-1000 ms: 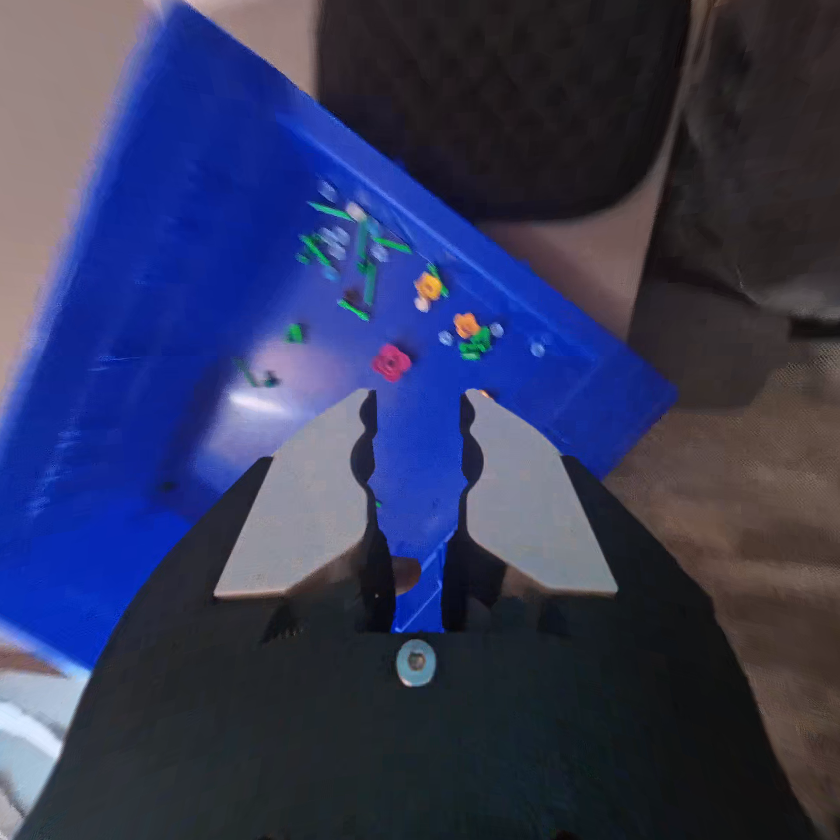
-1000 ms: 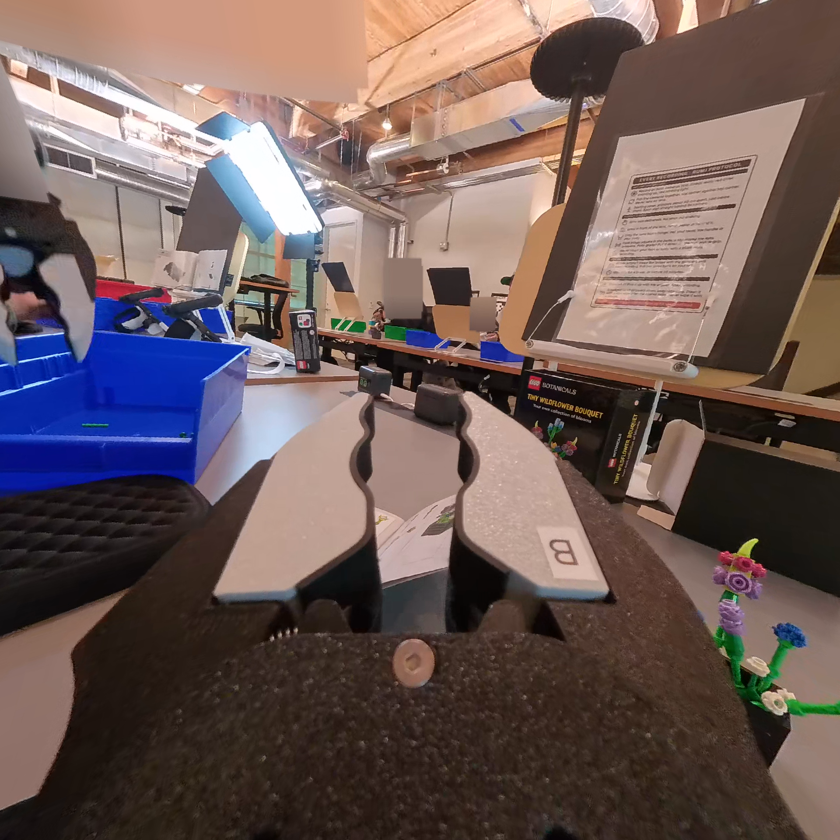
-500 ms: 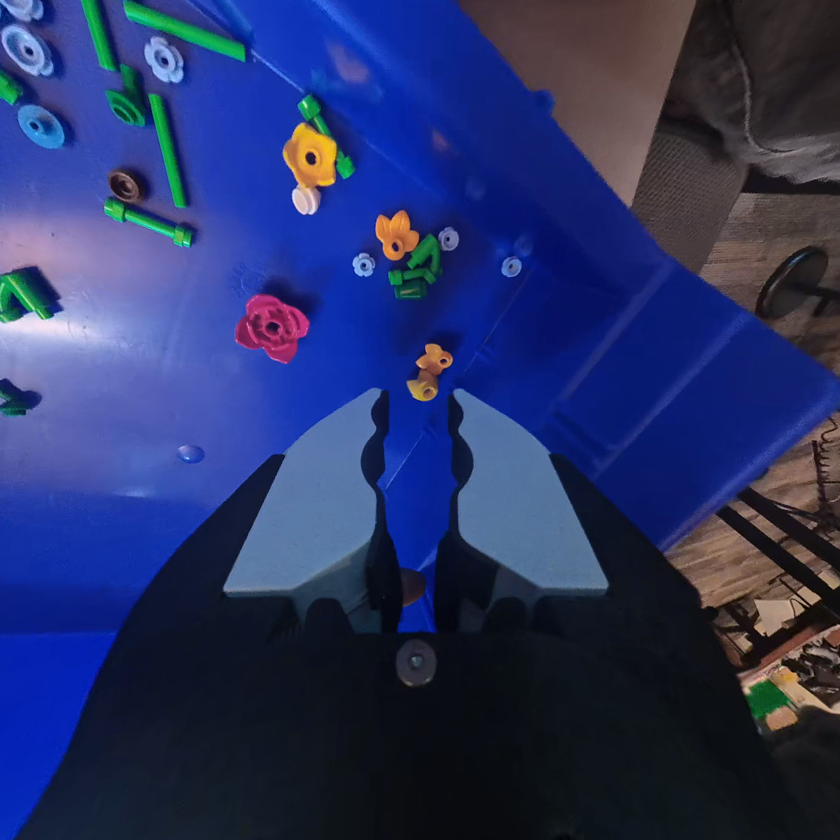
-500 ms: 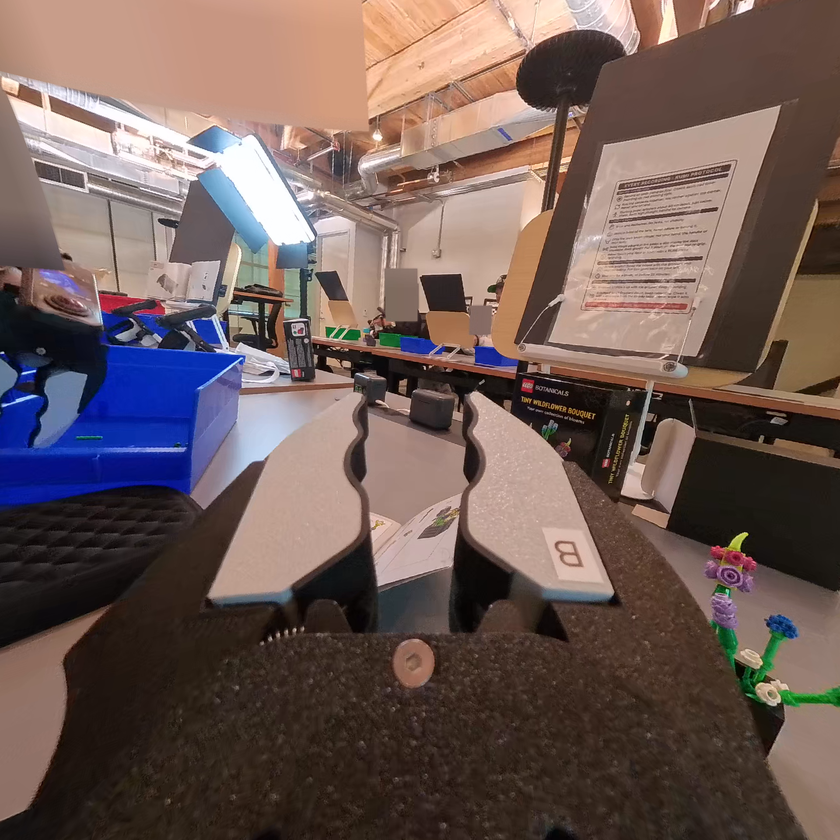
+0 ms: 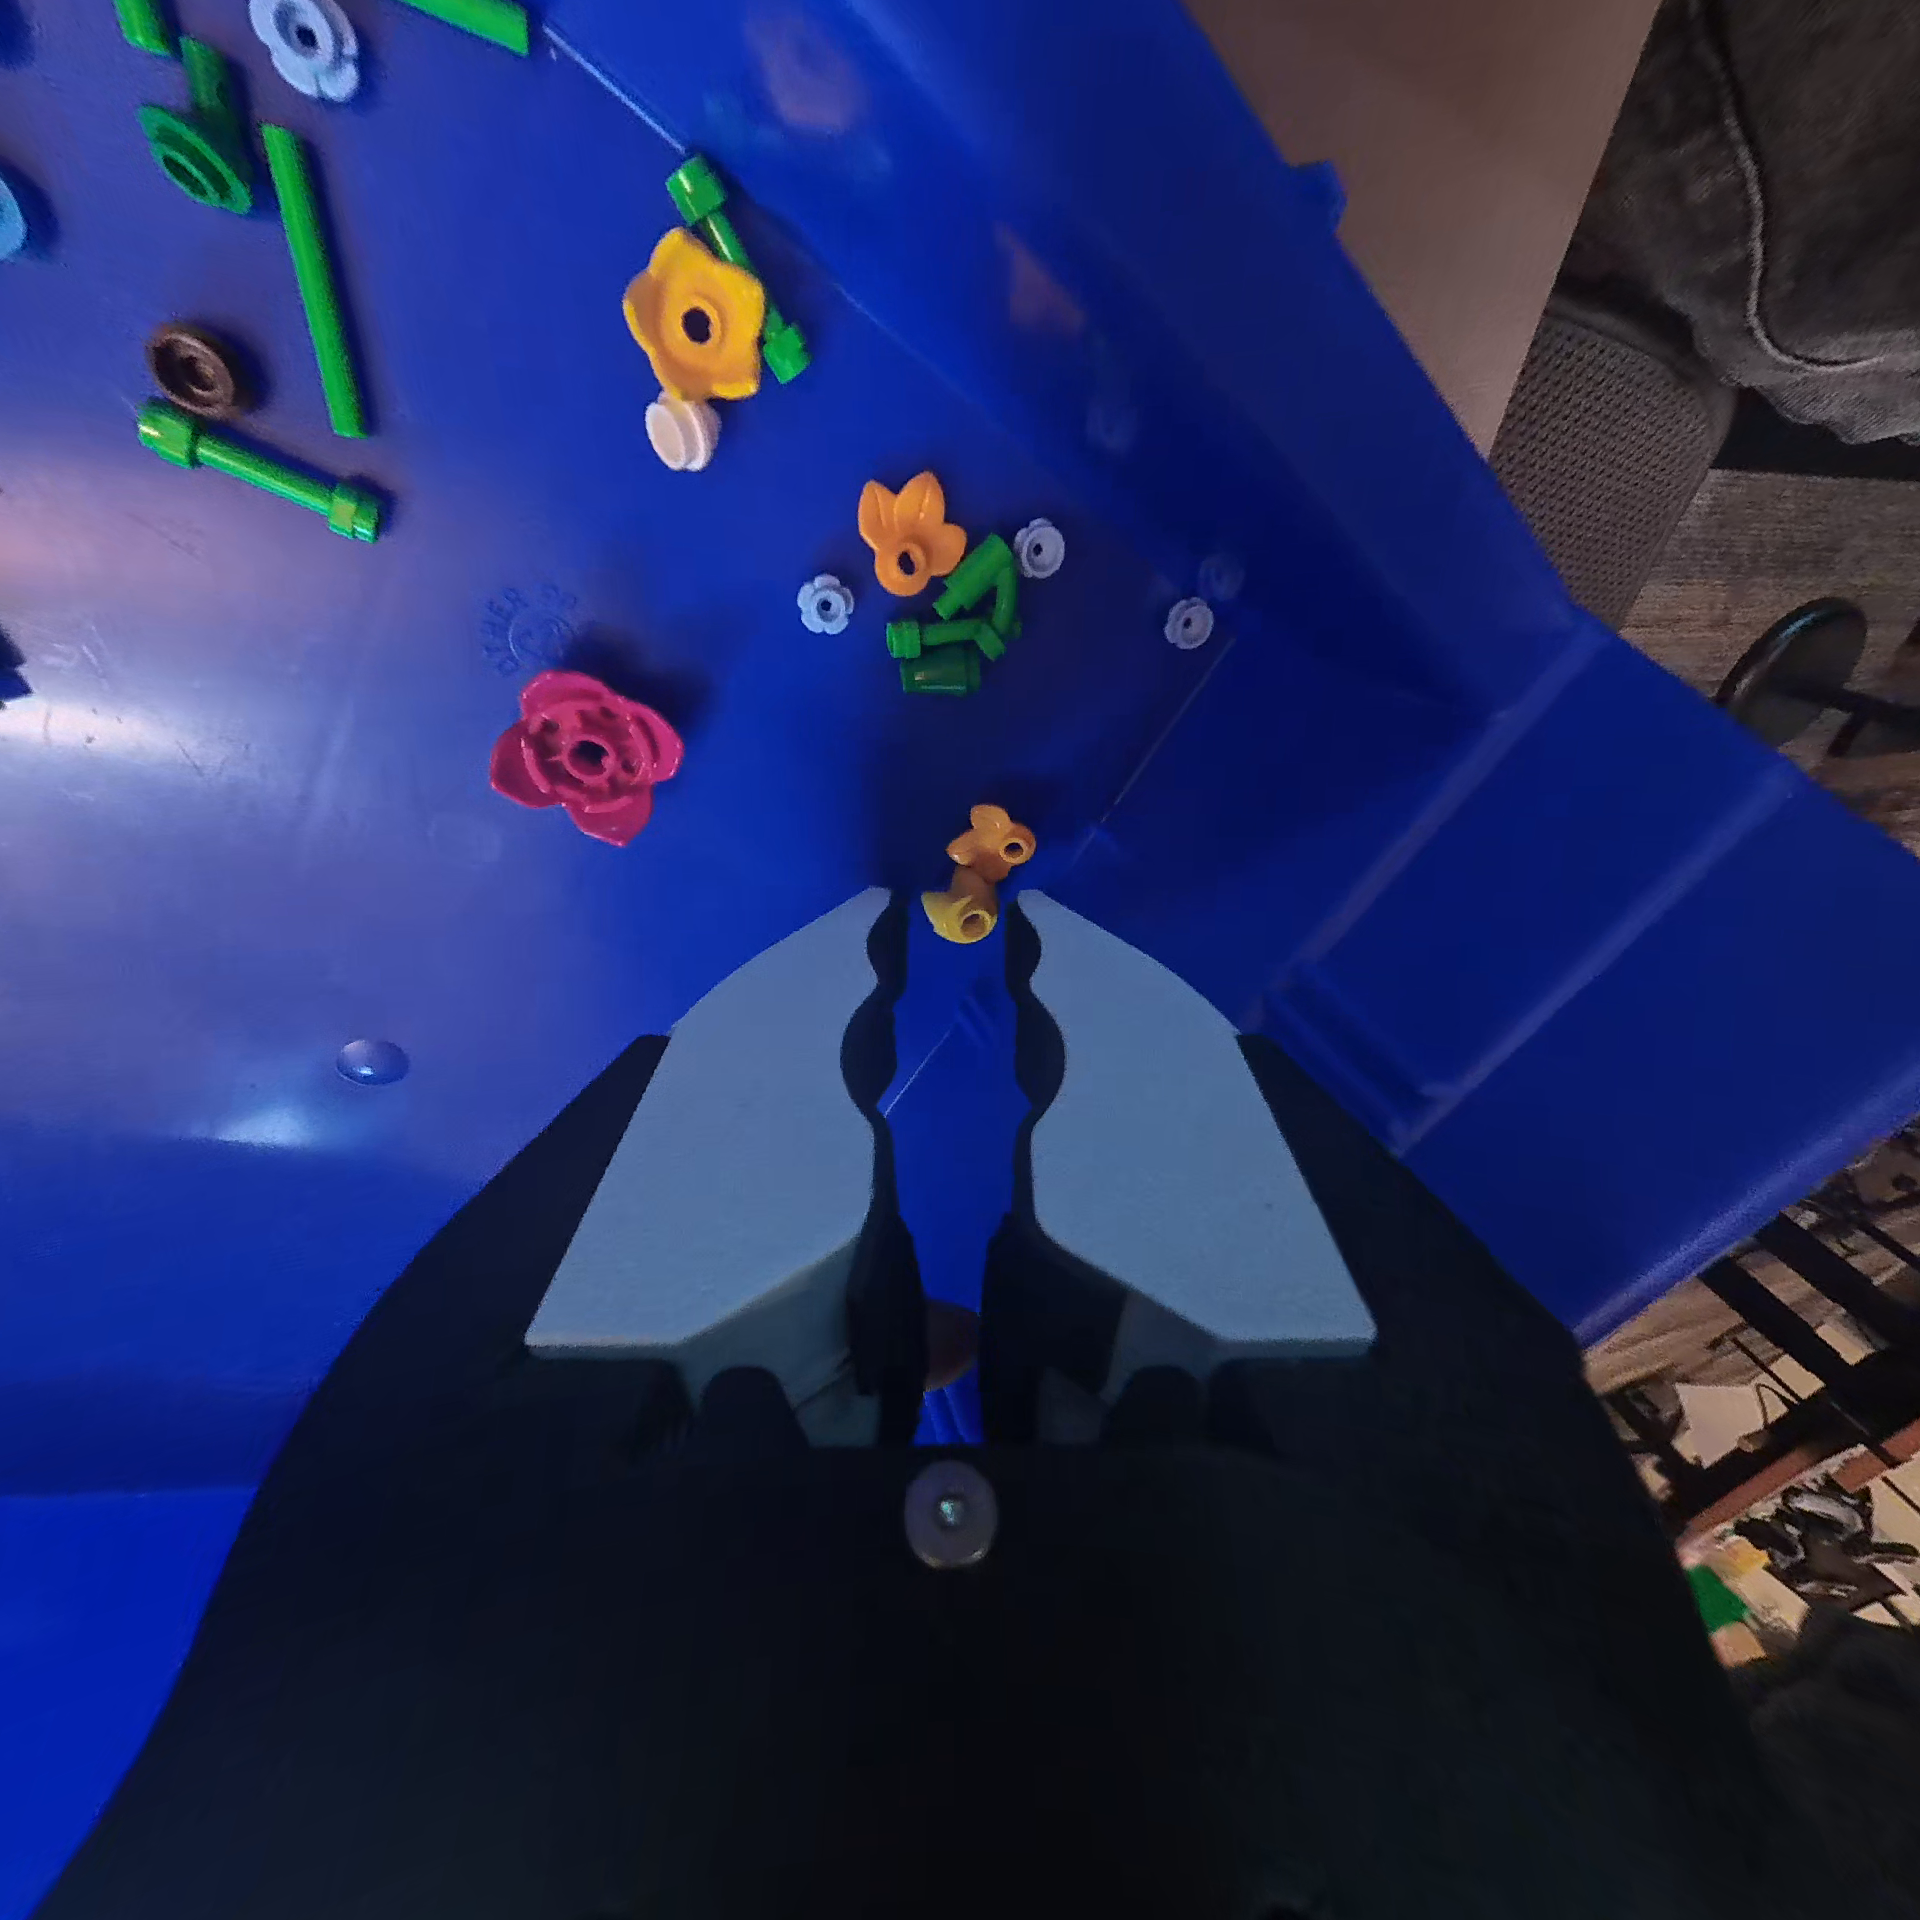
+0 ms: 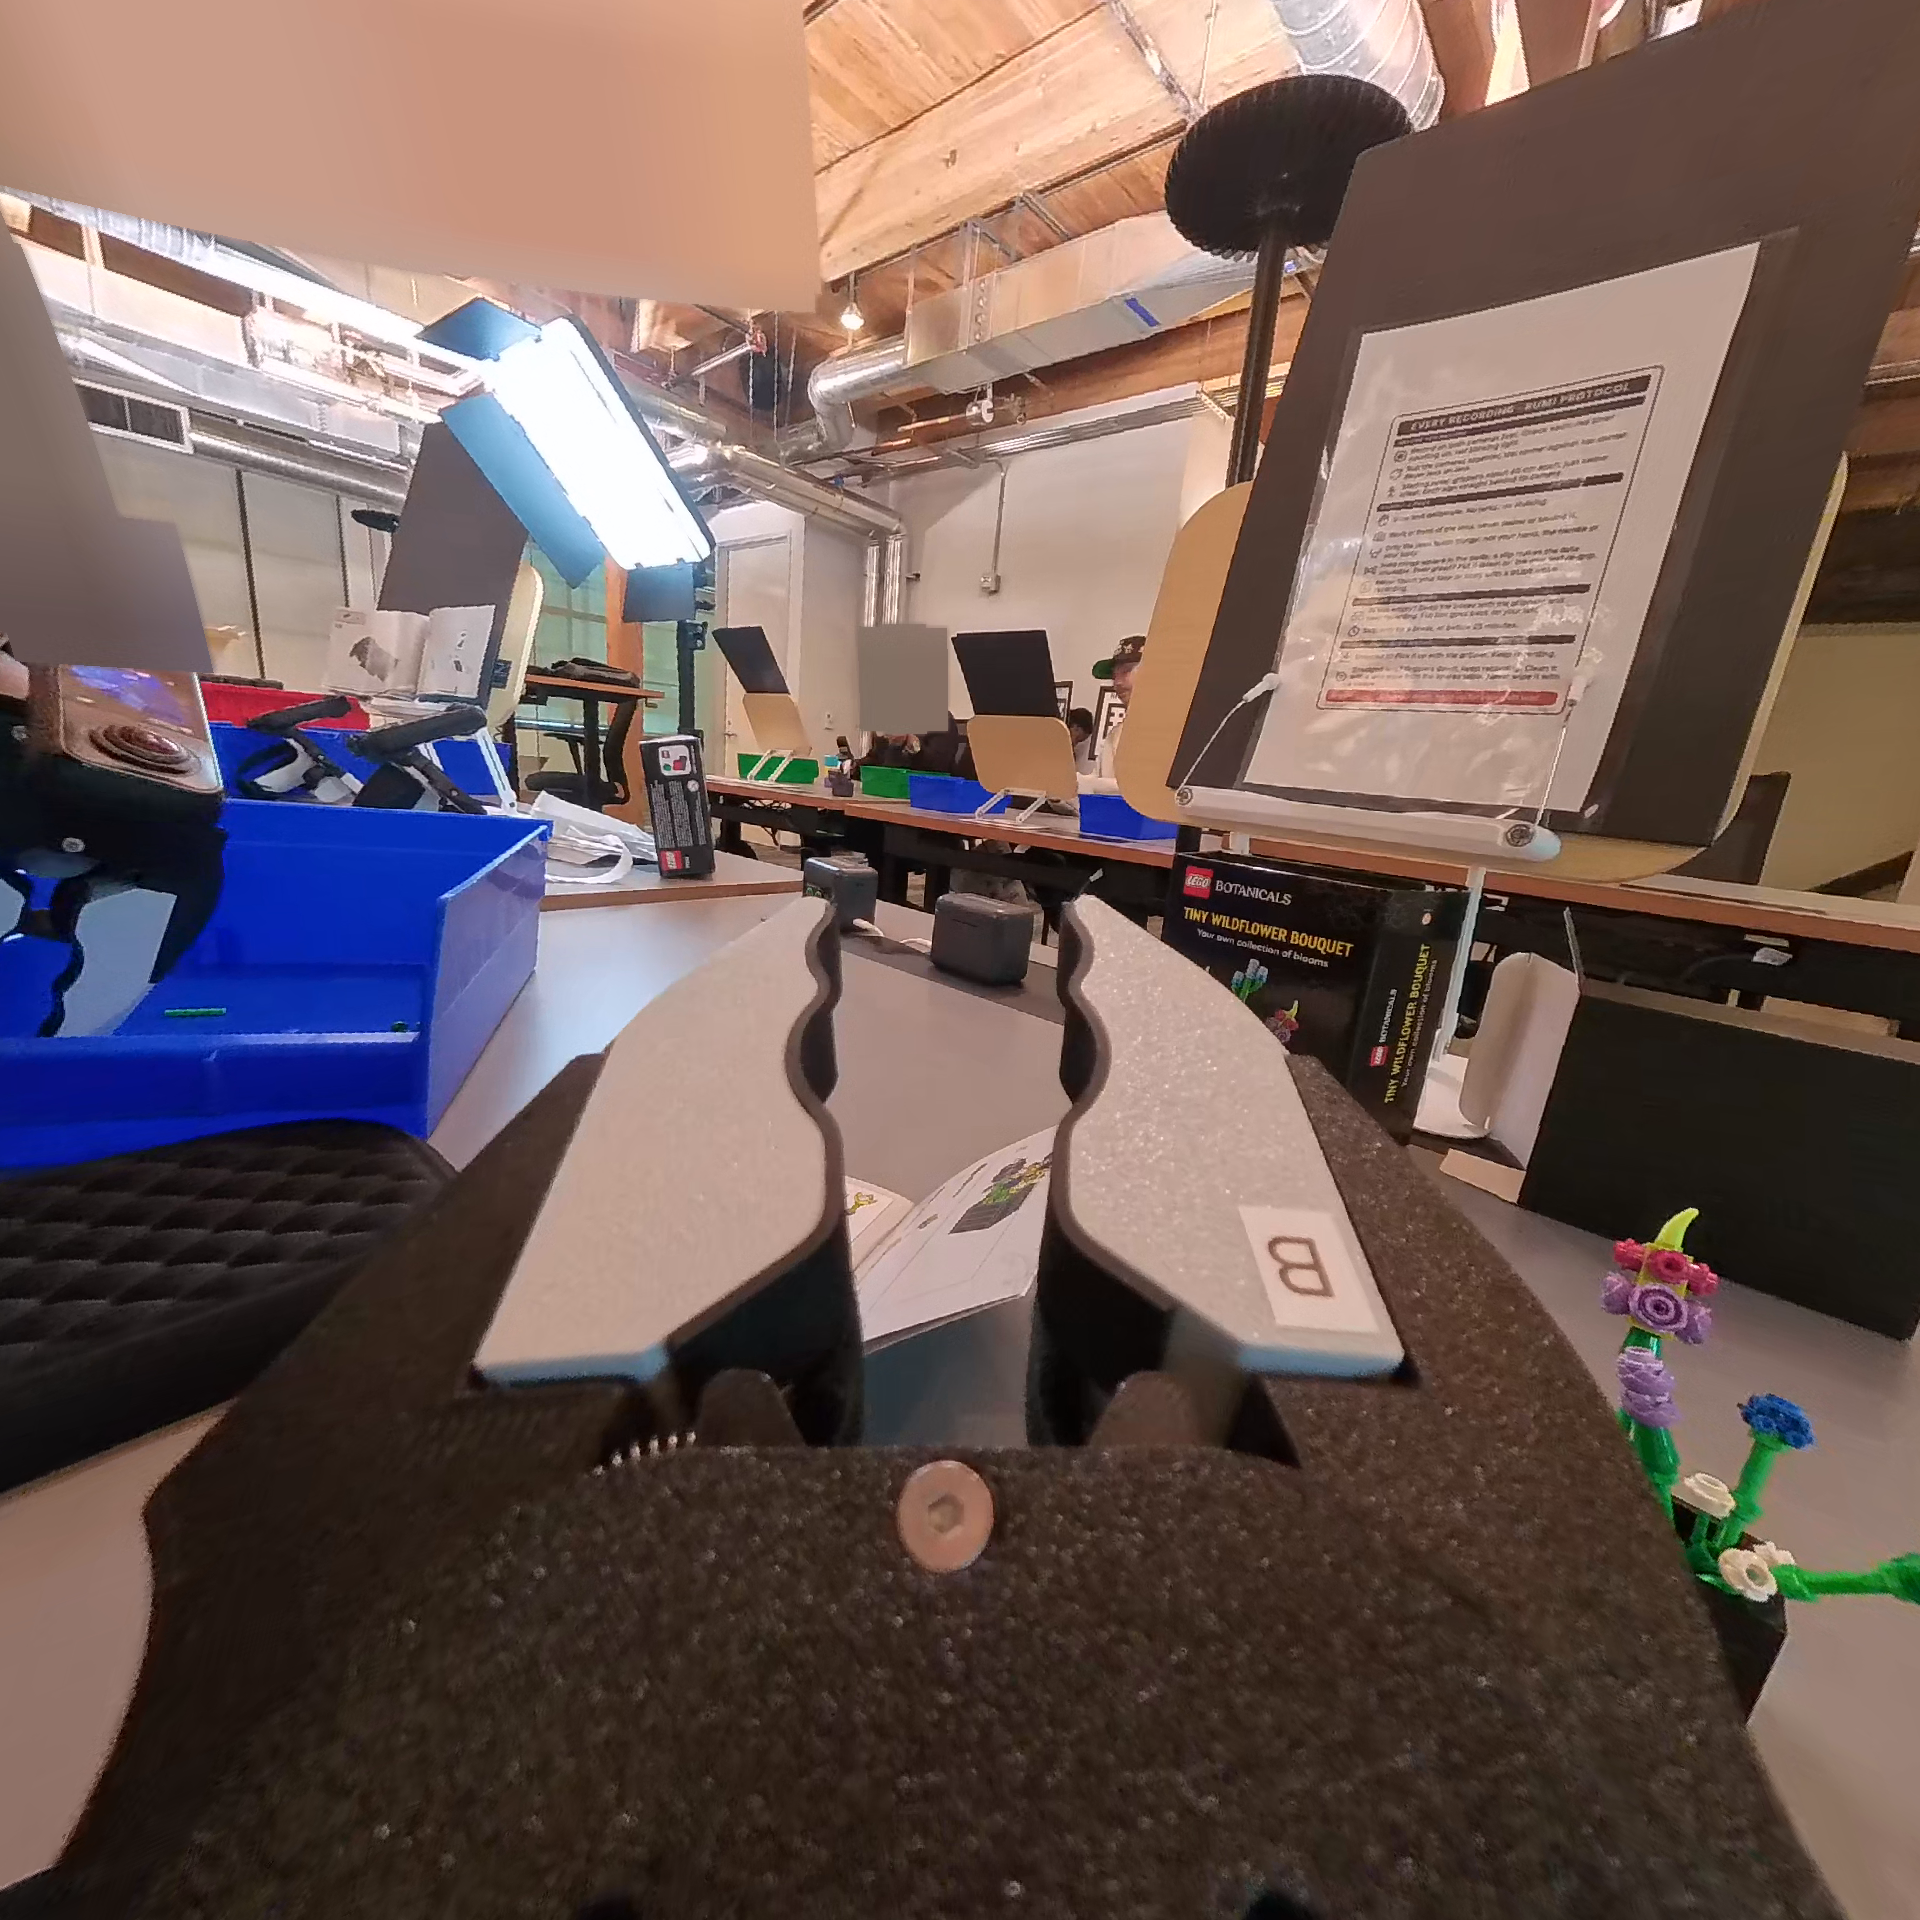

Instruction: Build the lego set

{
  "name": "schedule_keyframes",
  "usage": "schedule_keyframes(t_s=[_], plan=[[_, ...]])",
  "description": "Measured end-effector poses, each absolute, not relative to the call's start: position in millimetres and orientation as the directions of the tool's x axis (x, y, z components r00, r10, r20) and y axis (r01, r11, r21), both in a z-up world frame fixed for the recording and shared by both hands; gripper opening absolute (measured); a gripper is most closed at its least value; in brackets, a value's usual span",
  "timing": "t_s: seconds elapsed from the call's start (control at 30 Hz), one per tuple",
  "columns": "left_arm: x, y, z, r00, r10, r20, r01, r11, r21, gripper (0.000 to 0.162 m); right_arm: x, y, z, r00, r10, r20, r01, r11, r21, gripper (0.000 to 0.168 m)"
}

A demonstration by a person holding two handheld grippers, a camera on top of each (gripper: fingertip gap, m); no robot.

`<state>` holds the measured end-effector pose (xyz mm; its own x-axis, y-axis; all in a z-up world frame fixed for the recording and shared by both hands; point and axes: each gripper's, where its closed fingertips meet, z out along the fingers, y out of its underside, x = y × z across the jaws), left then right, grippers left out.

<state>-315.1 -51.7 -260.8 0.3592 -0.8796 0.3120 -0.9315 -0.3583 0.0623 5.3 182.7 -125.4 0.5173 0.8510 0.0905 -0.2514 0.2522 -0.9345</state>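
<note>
My left gripper [image 5: 954,904] is open, low inside the blue tray [image 5: 1558,987]. A small orange-yellow flower piece [image 5: 977,873] lies right at its fingertips, partly between them. Nearby lie a pink rose piece [image 5: 584,767], a yellow flower [image 5: 694,328], an orange leaf piece [image 5: 908,536] and green stems [image 5: 312,281]. My right gripper [image 6: 945,935] is open and empty, held above the grey table. The partly built flower bouquet [image 6: 1704,1455] stands at the lower right. The left gripper [image 6: 94,914] also shows in the right wrist view over the tray [image 6: 457,977].
An instruction booklet [image 6: 956,1236] lies on the table behind my right fingers. The set's black box [image 6: 1320,977] and a stand with a printed sheet [image 6: 1475,551] are at the right. A black mesh pad [image 6: 187,1247] lies in front of the tray.
My left gripper has swung in over the tray, dropped close to its floor and narrowed its gap around the small orange-yellow piece. The right gripper has barely shifted.
</note>
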Motion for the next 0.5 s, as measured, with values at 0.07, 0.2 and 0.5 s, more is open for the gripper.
schedule_keyframes(t_s=[0.07,0.2,0.5], plan=[[-315,-52,-261,0.364,-0.878,0.310,-0.930,-0.362,0.066,0.016,5,183,-125,0.518,0.851,0.089,-0.253,0.251,-0.934,0.040],[-315,-52,-261,0.368,-0.878,0.306,-0.928,-0.368,0.058,0.013,5,183,-125,0.519,0.850,0.087,-0.252,0.250,-0.935,0.040],[-301,25,-202,0.687,-0.723,-0.075,-0.692,-0.619,-0.372,0.012,3,182,-126,0.515,0.852,0.099,-0.239,0.253,-0.937,0.040]])
